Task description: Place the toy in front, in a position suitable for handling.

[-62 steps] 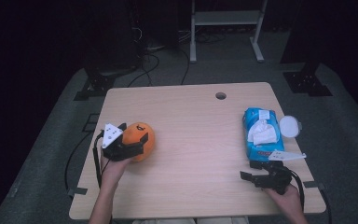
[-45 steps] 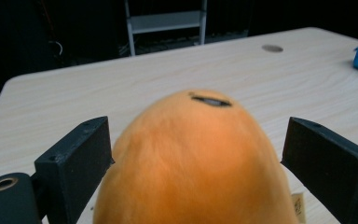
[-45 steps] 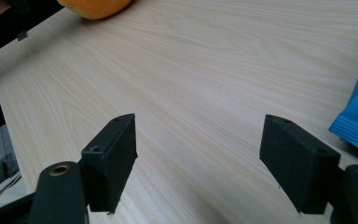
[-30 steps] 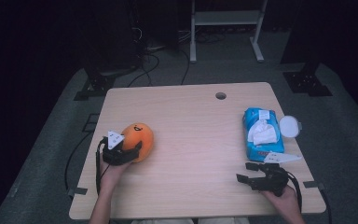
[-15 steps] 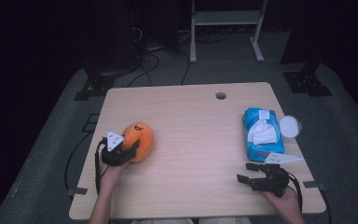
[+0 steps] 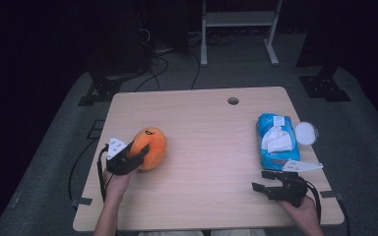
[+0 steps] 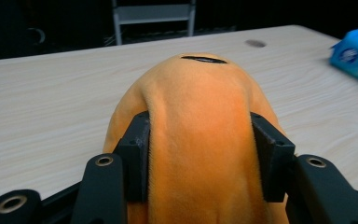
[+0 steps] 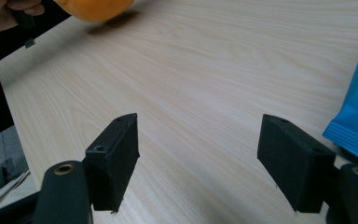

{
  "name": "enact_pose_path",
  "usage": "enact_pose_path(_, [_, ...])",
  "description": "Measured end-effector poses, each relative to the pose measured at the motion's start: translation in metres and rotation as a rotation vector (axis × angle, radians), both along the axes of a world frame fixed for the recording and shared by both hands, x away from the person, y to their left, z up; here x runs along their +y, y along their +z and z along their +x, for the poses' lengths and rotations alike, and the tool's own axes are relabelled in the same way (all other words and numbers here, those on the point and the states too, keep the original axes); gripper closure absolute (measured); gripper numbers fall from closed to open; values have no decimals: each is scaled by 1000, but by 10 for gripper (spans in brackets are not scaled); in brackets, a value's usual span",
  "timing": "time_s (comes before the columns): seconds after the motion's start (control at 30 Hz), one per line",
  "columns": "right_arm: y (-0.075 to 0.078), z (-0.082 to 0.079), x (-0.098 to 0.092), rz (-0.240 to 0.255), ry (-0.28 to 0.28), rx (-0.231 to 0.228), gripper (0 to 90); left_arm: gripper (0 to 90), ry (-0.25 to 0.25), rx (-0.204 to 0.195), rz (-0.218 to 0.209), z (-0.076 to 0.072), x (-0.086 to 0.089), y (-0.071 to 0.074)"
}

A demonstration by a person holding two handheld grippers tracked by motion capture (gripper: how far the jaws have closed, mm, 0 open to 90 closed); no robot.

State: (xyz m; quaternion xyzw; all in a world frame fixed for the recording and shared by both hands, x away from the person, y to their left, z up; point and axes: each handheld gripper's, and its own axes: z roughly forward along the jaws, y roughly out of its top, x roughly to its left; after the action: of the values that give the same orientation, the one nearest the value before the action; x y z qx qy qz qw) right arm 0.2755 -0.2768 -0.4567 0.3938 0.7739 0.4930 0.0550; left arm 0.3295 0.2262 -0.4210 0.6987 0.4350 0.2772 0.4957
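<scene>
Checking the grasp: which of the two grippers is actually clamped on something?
The left gripper: its pads press into the orange plush toy. The right gripper stands open over bare table.

- No words or numbers are clear enough to read in any view.
- The blue soft plastic pack of wipes (image 6: 276, 142) on the light wooden bench (image 6: 211, 128) has a round dark blue badge and some red print, seen in the left gripper view (image 7: 357, 57). The letters are too small and blurry to make out.
- The orange plush ball (image 7: 200, 140) has a short black stitched line (image 7: 203, 59) on top. It is a mark, not a letter.
</scene>
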Motion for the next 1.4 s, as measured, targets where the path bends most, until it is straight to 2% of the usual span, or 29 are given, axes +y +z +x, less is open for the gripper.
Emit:
enact_pose_path(0.07, [1, 0, -1, 8, -6, -4, 279, 487, -49, -19, 1, -4, -13, 7])
enact_pose_path(0.1, [1, 0, -2, 8, -7, 0, 279, 487, -49, -19, 1, -4, -13, 7])
enact_pose_path(0.17, [0, 0, -2, 6, -9, 1, 279, 487, -88, -26, -15, -7, -23, 9])
enact_pose_path(0.23, [1, 0, -3, 6, -14, -3, 279, 487, -148, -26, -30, -11, -38, 11])
enact_pose_path(0.27, [1, 0, -3, 6, -14, -3, 279, 487, -148, -26, -30, -11, -38, 11])
enact_pose_path(0.4, [4, -1, -7, 11, -34, -18, 280, 486, -232, -15, -46, -16, -63, 9])
enact_pose_path(0.47, [4, 0, -8, 10, -41, -22, 280, 486, -248, -14, -44, -17, -69, 8])
enact_pose_path(0.53, [8, -1, -12, 9, -65, -45, 282, 485, -294, -15, -27, -21, -84, 8])
enact_pose_path(0.57, [9, -2, -12, 8, -70, -52, 283, 485, -294, -15, -27, -21, -84, 8])
enact_pose_path(0.6, [11, -2, -13, 9, -77, -65, 283, 485, -323, -13, -24, -24, -92, 7])
enact_pose_path(0.8, [19, -3, -17, 3, -105, -116, 284, 481, -382, -6, -9, -29, -112, 2])
enact_pose_path(0.83, [25, -3, -18, -22, -115, -150, 286, 480, -403, -3, -4, -30, -117, 0])
enact_pose_path(0.87, [25, -3, -18, -22, -115, -150, 286, 479, -403, -3, -4, -30, -117, 0])
enact_pose_path(0.9, [32, -1, -20, -45, -127, -185, 290, 478, -421, -5, -3, -31, -123, -3])
enact_pose_path(0.93, [32, -1, -20, -45, -127, -185, 290, 478, -421, -5, -3, -31, -123, -3])
enact_pose_path(1.07, [44, 12, -24, -70, -162, -223, 291, 475, -451, -2, 15, -32, -130, -7])
enact_pose_path(1.1, [47, 21, -27, -86, -187, -237, 294, 472, -462, 2, 21, -31, -132, -9])
enact_pose_path(1.13, [47, 21, -27, -86, -187, -237, 294, 471, -462, 2, 21, -31, -132, -9])
enact_pose_path(1.27, [49, 40, -30, -125, -230, -257, 300, 467, -486, 18, 32, -30, -135, -15])
enact_pose_path(1.3, [49, 51, -32, -148, -257, -261, 304, 464, -497, 25, 48, -30, -137, -18])
enact_pose_path(1.33, [49, 51, -32, -148, -257, -261, 304, 462, -497, 25, 48, -30, -137, -18])
enact_pose_path(1.4, [47, 62, -37, -172, -291, -257, 307, 458, -505, 16, 57, -31, -140, -18])
